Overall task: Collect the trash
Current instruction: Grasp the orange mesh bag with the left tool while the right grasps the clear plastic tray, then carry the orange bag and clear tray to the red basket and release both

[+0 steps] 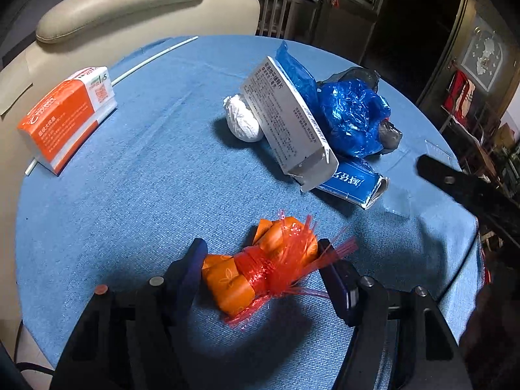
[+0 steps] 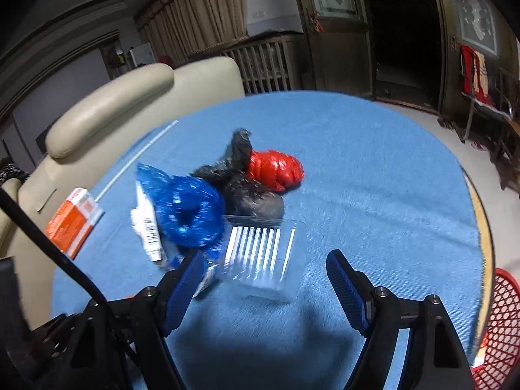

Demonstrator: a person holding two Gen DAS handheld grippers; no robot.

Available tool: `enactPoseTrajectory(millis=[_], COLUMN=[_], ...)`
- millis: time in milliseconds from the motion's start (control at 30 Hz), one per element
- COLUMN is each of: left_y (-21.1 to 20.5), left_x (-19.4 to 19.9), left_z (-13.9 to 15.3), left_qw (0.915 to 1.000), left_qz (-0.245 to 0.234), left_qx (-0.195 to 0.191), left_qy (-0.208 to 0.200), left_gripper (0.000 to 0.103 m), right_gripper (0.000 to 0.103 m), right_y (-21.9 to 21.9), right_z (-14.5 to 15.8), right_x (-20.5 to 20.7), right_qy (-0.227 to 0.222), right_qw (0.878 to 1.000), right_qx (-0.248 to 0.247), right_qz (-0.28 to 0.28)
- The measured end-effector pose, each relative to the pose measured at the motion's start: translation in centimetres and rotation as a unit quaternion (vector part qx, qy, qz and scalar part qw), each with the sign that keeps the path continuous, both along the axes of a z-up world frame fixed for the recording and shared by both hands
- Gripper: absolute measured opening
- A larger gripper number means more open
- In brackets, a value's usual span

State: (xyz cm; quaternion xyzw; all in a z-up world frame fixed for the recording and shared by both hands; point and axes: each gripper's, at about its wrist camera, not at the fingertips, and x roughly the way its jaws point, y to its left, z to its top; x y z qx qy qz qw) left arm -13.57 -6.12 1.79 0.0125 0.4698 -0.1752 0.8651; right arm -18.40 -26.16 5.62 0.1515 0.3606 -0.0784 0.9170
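Note:
An orange paper bundle tied with red plastic strips (image 1: 260, 269) lies on the blue tablecloth (image 1: 146, 195). My left gripper (image 1: 261, 250) is shut on it, one pad against each side. In the right wrist view a clear plastic tray of white sticks (image 2: 256, 256) lies just ahead of my right gripper (image 2: 265, 256), which stands open with its pads apart from the tray. Behind the tray sits a heap: a blue plastic bag (image 2: 188, 211), a black bag (image 2: 250, 195) and a red bag (image 2: 276, 169).
A grey-white medicine box (image 1: 286, 120), a white paper ball (image 1: 242, 120) and a blue carton (image 1: 351, 182) lie in the heap. An orange-white box (image 1: 65, 120) and a white straw (image 1: 152, 55) lie far left by a beige chair (image 1: 123, 3). A red mesh basket (image 2: 497, 325) stands off the table's right edge.

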Motion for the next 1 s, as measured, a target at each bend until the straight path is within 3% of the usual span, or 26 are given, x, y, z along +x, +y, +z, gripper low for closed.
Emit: enactPoseTrajectory(millis=[33, 67, 100, 400, 1000], left_y=[-0.1, -0.1, -0.2, -1.0, -3.8], left_x=[0.0, 0.0, 0.0, -0.8, -4.1], left_z=[0.0, 0.1, 0.1, 0.5, 3.0], left_qw=[1.0, 1.0, 1.0, 0.9998, 0.9971], left_qz=[-0.002, -0.003, -0.005, -0.012, -0.045], left_qx=[0.001, 0.001, 0.002, 0.008, 0.037], left_qy=[0.0, 0.0, -0.001, -0.01, -0.048], left_gripper=[0.07, 0.07, 0.07, 0.07, 0.07], right_gripper=[0.072, 0.05, 0.049, 0.047, 0.047], right_y=[-0.2, -0.4, -0.6, -2.3, -1.1], right_z=[-0.5, -1.0, -1.2, -0.9, 1.4], right_x=[0.4, 0.8, 0.7, -2.1, -7.7], right_qy=[0.006, 0.017, 0.02, 0.012, -0.029], right_qw=[1.0, 1.0, 1.0, 0.999, 0.997], right_qx=[0.006, 0.011, 0.011, 0.03, 0.052], right_qz=[0.003, 0.004, 0.003, 0.001, 0.049])
